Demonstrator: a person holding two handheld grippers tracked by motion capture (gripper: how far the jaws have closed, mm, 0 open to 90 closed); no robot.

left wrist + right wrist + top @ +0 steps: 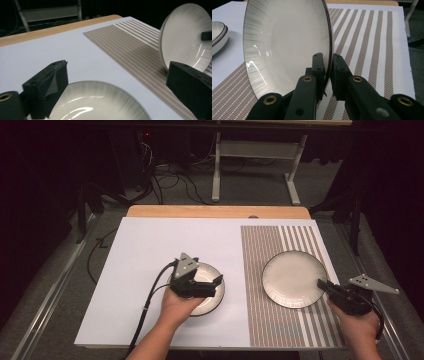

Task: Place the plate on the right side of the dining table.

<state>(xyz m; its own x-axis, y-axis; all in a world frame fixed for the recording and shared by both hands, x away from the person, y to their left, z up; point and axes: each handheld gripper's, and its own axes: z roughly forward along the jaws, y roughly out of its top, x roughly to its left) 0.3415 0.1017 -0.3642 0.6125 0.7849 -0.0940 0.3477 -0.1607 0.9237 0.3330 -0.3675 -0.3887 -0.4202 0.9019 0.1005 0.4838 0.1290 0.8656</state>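
While the white sheet (150, 250) covers most of the wooden table (215, 211), the striped brown placemat (272, 320) takes the right third of it, running from the far edge to the near one. Beyond the table at twelve o'clock stand a grey metal frame (216, 170) and a tangle of cables (165, 180) on the carpet, well apart from the work.

On the placemat sits the wide plate (292, 277), white with a dark rim, and the right gripper (324, 285) comes in at its four o'clock edge. In the right gripper view the jaws are pinched tight on that rim, one pad inside, one outside, and the plate (287, 45) looks tipped up off the mat.

Over at nine o'clock from it, on the white sheet, lie the stacked bowls (212, 300), a smaller set just off the mat's left border. The left gripper (212, 282) hangs above them with its jaws spread wide and nothing between them; the left gripper view shows the bowl (100, 102) below, untouched. Nothing lies between bowls and plate but bare mat.
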